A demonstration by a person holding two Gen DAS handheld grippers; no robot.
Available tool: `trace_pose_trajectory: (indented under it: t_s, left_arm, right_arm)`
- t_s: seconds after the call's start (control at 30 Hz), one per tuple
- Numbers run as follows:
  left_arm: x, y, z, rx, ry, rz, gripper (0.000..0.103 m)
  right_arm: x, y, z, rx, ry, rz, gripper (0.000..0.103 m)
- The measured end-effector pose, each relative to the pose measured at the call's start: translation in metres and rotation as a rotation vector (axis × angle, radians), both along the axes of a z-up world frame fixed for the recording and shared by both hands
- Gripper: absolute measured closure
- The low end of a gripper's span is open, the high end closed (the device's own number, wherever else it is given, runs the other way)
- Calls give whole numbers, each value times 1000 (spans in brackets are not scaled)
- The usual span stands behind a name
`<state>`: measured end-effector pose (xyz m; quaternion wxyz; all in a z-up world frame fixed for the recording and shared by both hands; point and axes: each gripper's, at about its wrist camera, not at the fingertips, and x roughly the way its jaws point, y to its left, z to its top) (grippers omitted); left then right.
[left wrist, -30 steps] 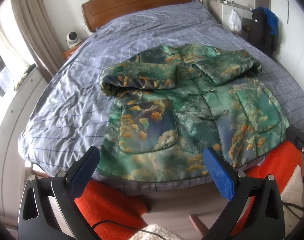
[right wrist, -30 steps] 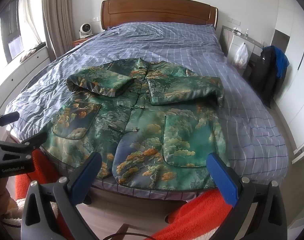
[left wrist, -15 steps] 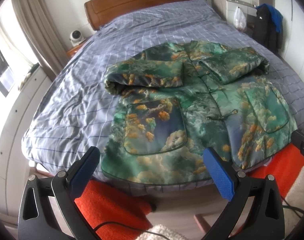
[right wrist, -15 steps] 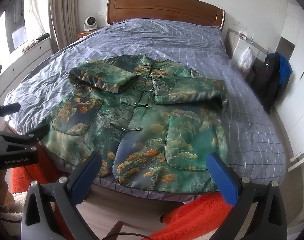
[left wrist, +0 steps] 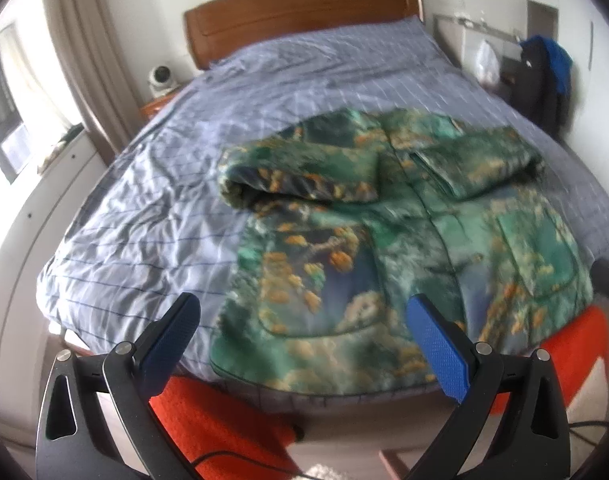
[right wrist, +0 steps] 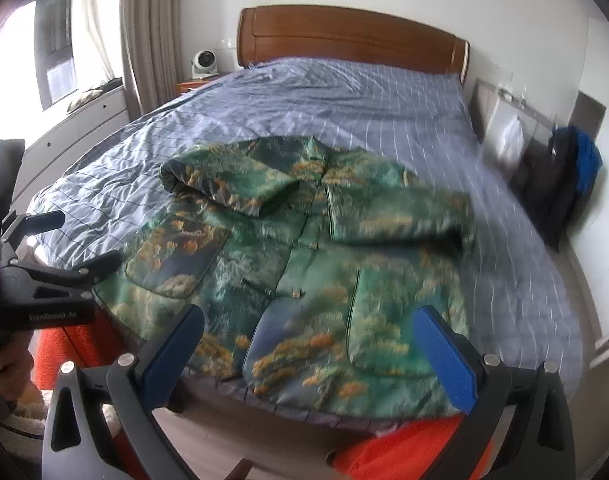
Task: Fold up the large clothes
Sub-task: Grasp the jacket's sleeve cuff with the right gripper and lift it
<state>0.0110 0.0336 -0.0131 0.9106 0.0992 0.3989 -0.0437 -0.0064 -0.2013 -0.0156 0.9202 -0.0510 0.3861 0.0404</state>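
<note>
Both tools, left (left wrist: 302,322) and right (right wrist: 308,334), have moved closer to the green jacket (left wrist: 404,236) on the bed (left wrist: 152,216), jaws spread wide, holding nothing.

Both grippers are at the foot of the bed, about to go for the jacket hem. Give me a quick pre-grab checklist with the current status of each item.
1. Left gripper open, nothing held: ok.
2. Right gripper open, nothing held: ok.
3. Both sleeves of the green patterned jacket already folded across the chest: ok.
4. Jacket hem lying at the foot edge of the bed, in front of both grippers: ok.
5. Fingers touching the fabric: not ok; both grippers are short of the hem.
6. Hem lying flat with no tuck underneath: cannot tell, both views are motion-blurred.
</note>
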Motion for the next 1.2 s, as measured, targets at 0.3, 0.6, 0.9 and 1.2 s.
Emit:
trace_pose_trajectory:
  t_s: [0.3, 0.6, 0.9, 1.2]
  left_arm:
    - [-7, 12, -17, -9, 41, -57, 0]
    - [-14, 32, -23, -75, 112, -13, 0]
    - [-23, 35, -34, 32, 108, 11, 0]
    - [-22, 11, -26, 3, 104, -31, 0]
  right_arm:
    - [77, -7, -17, -162, -77, 179, 0]
    - [224, -6, -127, -341, 180, 204, 0]
    - [252, -90, -127, -135, 244, 4, 83]
    - [167, -322, 1, -28, -34, -442, 92]
